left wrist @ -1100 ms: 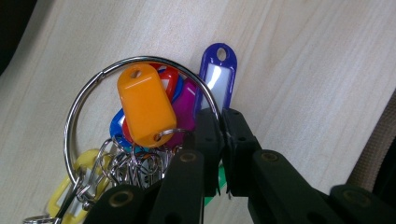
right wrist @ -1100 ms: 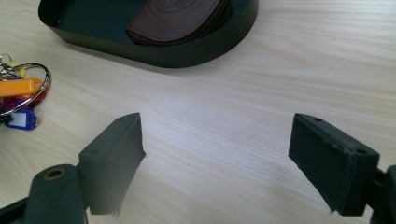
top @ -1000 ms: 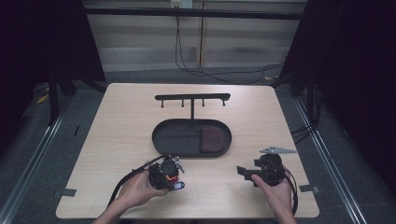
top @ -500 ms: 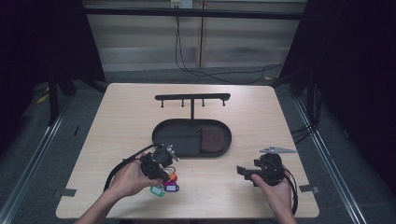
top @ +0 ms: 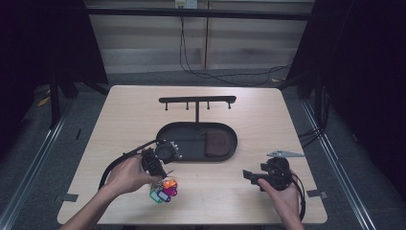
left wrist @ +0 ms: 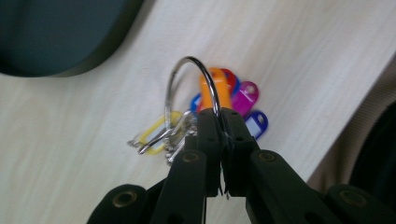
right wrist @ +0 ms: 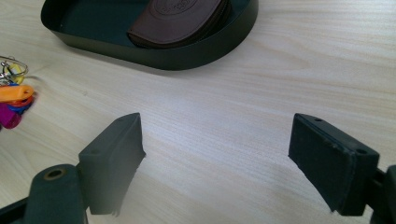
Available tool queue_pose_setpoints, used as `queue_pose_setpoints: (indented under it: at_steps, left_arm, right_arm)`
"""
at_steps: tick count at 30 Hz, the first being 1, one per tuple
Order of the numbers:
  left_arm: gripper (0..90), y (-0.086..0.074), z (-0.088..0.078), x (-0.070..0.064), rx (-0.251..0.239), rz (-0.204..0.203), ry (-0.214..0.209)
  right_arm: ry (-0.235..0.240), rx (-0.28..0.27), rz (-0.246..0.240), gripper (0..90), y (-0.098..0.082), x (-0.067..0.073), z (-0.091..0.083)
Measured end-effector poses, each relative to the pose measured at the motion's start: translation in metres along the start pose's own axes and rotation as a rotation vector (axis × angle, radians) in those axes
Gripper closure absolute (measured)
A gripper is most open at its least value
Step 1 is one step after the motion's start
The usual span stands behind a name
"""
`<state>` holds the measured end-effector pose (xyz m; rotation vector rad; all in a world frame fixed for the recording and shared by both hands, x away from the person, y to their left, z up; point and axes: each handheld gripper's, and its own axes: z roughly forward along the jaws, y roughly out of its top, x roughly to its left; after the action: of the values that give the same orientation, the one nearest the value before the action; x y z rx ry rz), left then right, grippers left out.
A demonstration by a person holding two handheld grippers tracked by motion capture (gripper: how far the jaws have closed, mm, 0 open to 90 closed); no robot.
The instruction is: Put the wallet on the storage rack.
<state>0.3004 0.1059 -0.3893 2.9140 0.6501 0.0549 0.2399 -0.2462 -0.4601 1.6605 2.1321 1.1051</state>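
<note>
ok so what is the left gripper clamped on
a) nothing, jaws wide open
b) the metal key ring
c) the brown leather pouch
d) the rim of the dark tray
b: in the left gripper view the left gripper has its jaws pinched on the metal key ring, with the coloured key tags hanging from it above the table.

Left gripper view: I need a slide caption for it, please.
Left claw shut on a metal key ring with coloured tags, above the wooden table.
</note>
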Motion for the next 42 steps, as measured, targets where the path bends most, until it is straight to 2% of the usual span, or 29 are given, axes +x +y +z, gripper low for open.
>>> queue_pose_setpoints:
  at_steps: [5,7,12,15,23,30,35,42]
  left_arm:
    - [88.0,-0.001,-0.011,0.007,0.028,-0.009,-0.012]
    - [88.0,-0.003,-0.015,0.009,0.006,-0.033,-0.01]
    - [87.9,-0.007,-0.029,0.019,0.025,-0.044,-0.036]
    - [88.0,-0.009,-0.037,0.026,0.011,-0.067,-0.05]
    - [88.0,-0.011,-0.057,0.04,-0.004,-0.095,-0.032]
    - [88.0,-0.008,-0.075,0.044,-0.008,-0.109,-0.017]
    - [88.0,-0.004,-0.089,0.047,-0.011,-0.097,-0.016]
    - [88.0,-0.001,-0.102,0.052,-0.033,-0.117,-0.013]
  right_arm:
    - [-0.007,-0.003,0.002,18.0,0.0,0.0,-0.001]
    - [-0.004,-0.006,0.002,18.0,0.0,0.0,-0.002]
    - [0.001,-0.004,0.007,18.0,0.0,-0.001,-0.001]
    - [0.004,-0.004,-0.001,18.0,0.001,0.001,0.0]
    - [0.002,-0.006,-0.009,17.9,0.001,0.0,0.001]
    - [0.003,-0.002,-0.003,17.9,0.001,0.001,0.001]
    - [0.002,-0.003,0.002,17.0,0.001,0.0,0.0]
    - [0.003,-0.002,0.002,17.0,0.001,0.0,0.001]
